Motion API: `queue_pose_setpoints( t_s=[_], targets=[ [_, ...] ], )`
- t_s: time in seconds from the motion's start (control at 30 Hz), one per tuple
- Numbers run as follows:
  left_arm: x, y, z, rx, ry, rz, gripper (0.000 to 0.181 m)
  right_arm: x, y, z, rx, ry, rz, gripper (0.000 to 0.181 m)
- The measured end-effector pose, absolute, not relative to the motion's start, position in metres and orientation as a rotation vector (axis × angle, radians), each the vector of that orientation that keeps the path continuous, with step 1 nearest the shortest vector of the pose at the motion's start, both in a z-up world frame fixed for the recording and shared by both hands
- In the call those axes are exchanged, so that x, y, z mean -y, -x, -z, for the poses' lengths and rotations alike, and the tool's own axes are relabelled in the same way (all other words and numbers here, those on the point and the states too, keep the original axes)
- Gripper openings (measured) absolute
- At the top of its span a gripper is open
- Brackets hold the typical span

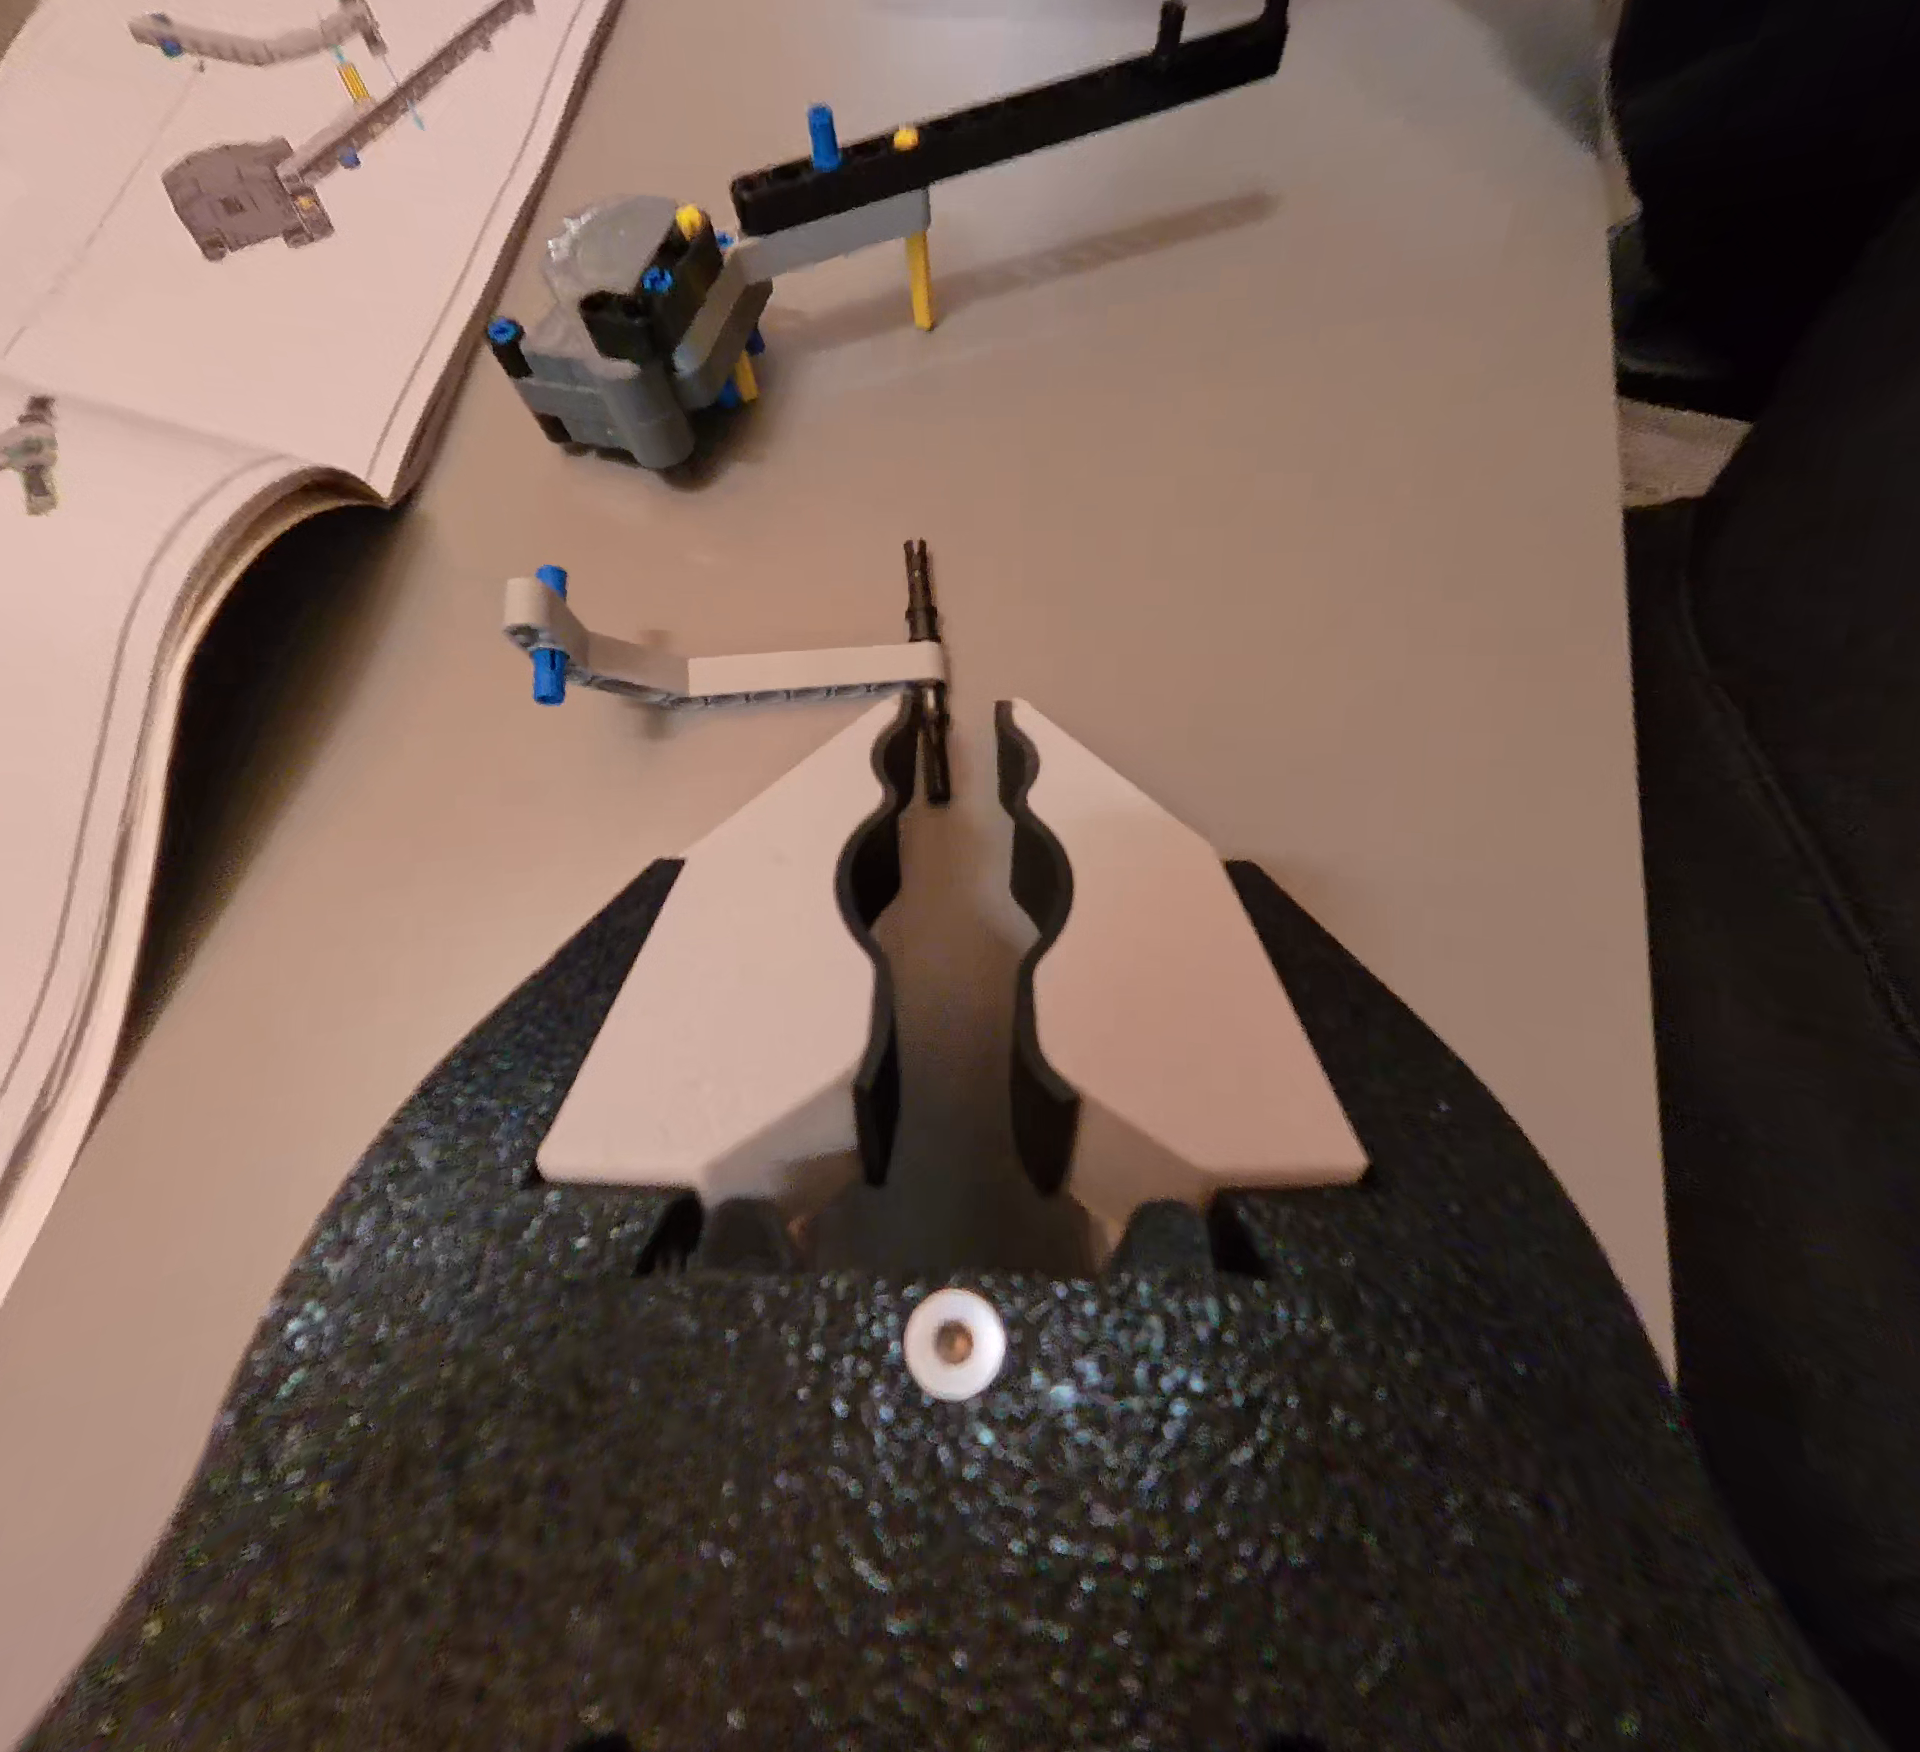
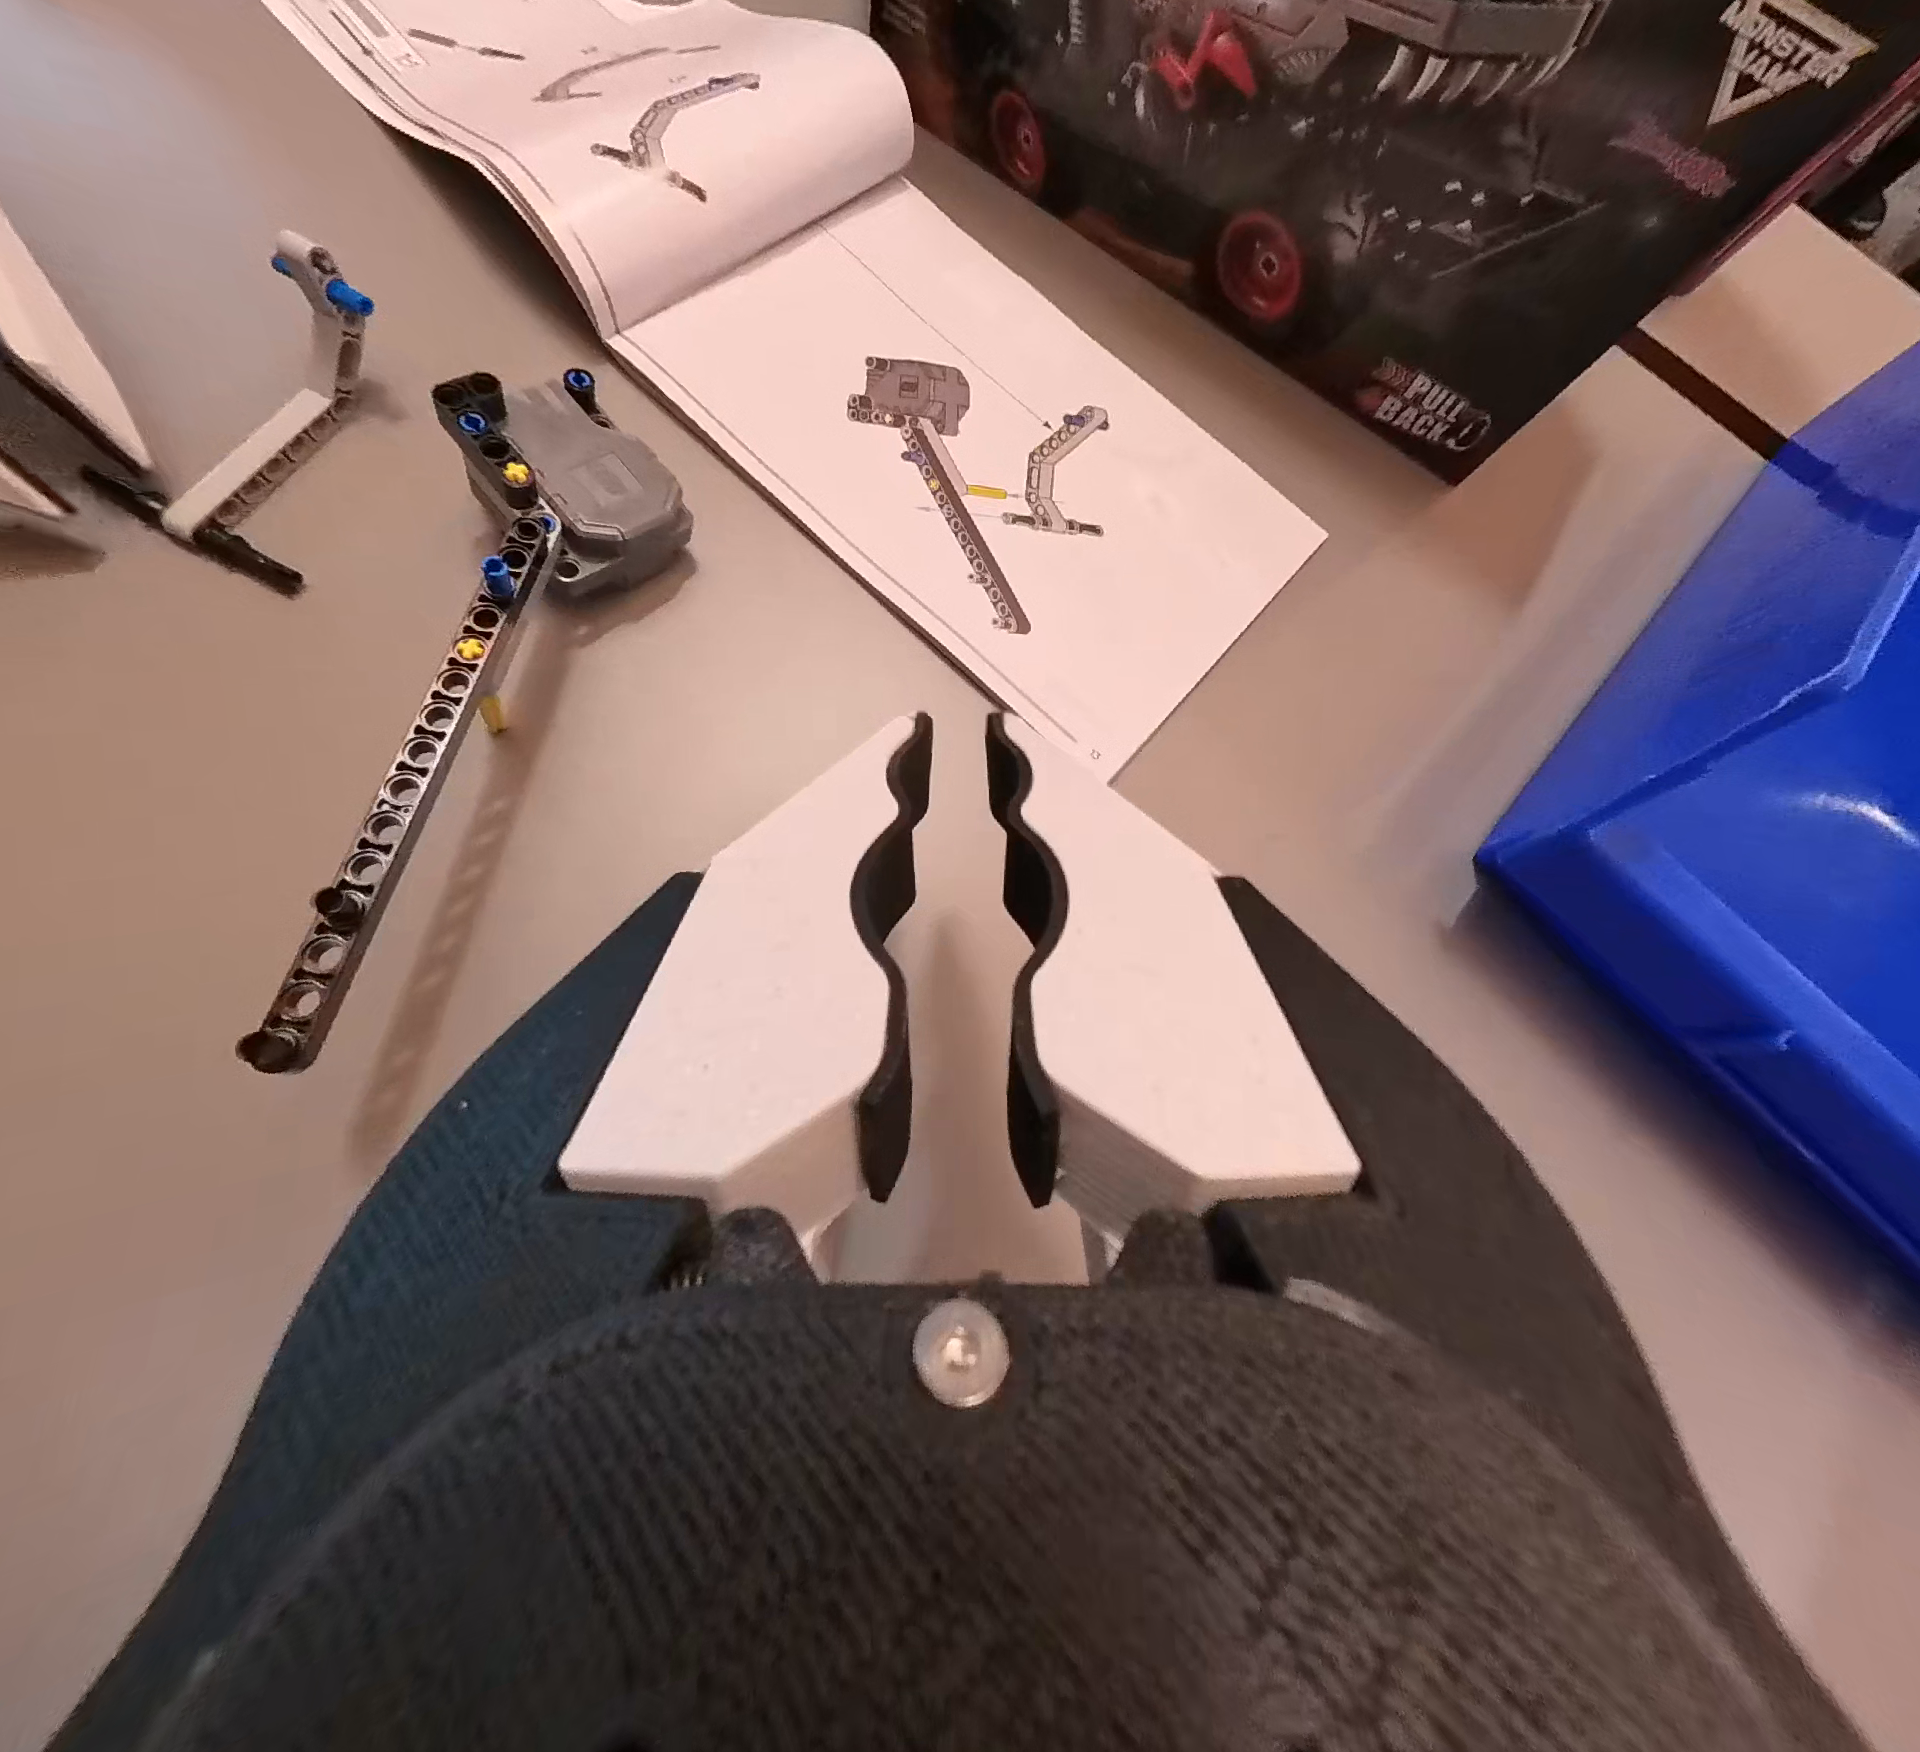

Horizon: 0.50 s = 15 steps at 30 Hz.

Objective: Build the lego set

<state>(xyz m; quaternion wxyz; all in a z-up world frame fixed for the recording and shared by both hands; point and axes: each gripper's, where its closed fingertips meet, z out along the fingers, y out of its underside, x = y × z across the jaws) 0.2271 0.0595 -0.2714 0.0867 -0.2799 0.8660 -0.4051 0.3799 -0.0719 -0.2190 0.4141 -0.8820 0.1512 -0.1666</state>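
A light grey bent beam [image 1: 790, 668] with blue pins [image 1: 549, 632] at its far end lies on the table. A black axle [image 1: 925, 622] runs through its near end. My left gripper [image 1: 948, 715] is open, and the axle's near end lies between its fingertips, close to the left one. The grey motor block [image 1: 623, 331] carries a long black beam [image 1: 1018, 123] propped on a yellow axle [image 1: 920, 279]. My right gripper [image 2: 958, 726] is slightly open and empty, hovering right of the black beam [image 2: 416, 746] and motor block [image 2: 603, 497]. The bent beam [image 2: 260, 455] and axle [image 2: 229, 549] show at the left.
An open instruction booklet [image 1: 260, 248] lies left of the parts and also shows in the right wrist view [image 2: 935, 507]. The set's box [image 2: 1351, 92] stands behind it. A blue bin [image 2: 1714, 767] sits at the right. A person's dark clothing [image 1: 1766, 144] is beyond the table edge. There is about 20 centimeters between the tips of the two grippers.
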Motion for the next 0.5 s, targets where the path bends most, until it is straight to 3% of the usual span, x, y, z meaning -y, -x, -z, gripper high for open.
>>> queue_pose_setpoints(
  t_s=[0.5],
  targets=[
    [-0.107,-0.259,0.232,-2.216,0.985,1.176,0.013,0.085,-0.385,0.218,-0.409,2.228,0.469,0.008]
  ],
)
